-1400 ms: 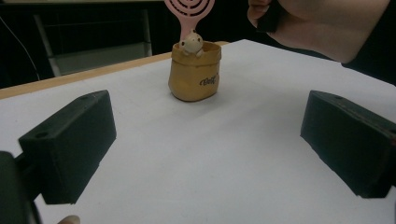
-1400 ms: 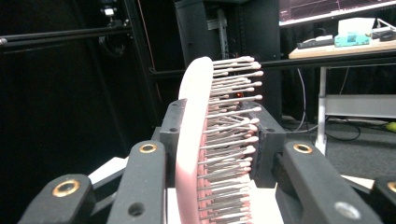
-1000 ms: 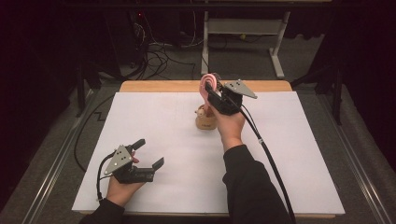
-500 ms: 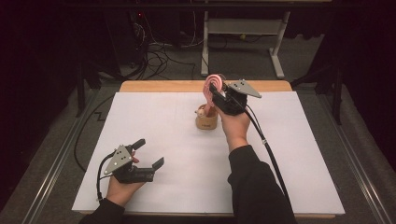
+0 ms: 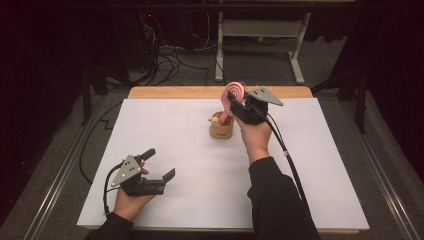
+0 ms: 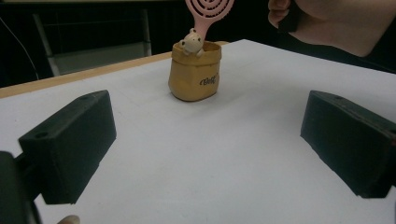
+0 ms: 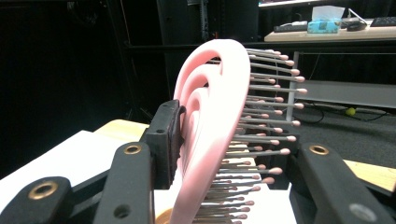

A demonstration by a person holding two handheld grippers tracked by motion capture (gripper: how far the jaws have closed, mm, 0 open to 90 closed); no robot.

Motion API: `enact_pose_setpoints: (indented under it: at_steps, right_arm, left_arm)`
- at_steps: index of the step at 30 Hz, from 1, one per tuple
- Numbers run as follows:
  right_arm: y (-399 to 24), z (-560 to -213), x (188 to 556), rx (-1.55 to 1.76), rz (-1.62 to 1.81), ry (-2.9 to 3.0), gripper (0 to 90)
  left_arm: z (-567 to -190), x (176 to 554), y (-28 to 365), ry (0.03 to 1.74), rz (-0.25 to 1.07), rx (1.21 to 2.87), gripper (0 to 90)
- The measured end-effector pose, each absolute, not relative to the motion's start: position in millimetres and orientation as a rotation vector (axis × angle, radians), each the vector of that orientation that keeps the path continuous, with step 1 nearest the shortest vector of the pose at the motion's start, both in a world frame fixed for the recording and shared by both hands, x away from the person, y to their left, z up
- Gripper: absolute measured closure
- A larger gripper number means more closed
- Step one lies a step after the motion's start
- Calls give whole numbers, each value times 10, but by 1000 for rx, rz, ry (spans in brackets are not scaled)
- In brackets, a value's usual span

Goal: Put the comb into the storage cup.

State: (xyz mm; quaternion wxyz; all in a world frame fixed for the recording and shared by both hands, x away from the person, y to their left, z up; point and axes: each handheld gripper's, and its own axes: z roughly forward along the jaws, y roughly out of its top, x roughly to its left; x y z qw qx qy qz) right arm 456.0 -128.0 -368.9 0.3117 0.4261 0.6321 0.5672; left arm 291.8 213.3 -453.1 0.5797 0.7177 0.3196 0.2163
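Standing in the tan pot (image 5: 221, 131), the pink brush (image 5: 233, 95) sits between the right gripper (image 5: 239, 102), whose jaws have just been easing apart; contact seems lost. At seven o'clock, the left gripper (image 5: 159, 165) gapes wide, empty.

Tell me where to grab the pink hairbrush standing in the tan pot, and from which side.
Grip the round head of the pink hairbrush from above: its handle sits down in the tan pot, so only the head stands free. Close the jaws across the flat back and the bristle tips, as the right gripper stands now.

Pink brush (image 6: 209, 10) in tan cup (image 6: 194, 71)
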Motion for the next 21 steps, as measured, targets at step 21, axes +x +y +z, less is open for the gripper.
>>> enact_pose_setpoints:
  at_steps: [21]
  right_arm:
    - [-1520, -3771, 4526, 1190, 1459, 1642, 486]
  left_arm:
    - [-4537, 2922, 2124, 743, 504, 1687, 31]
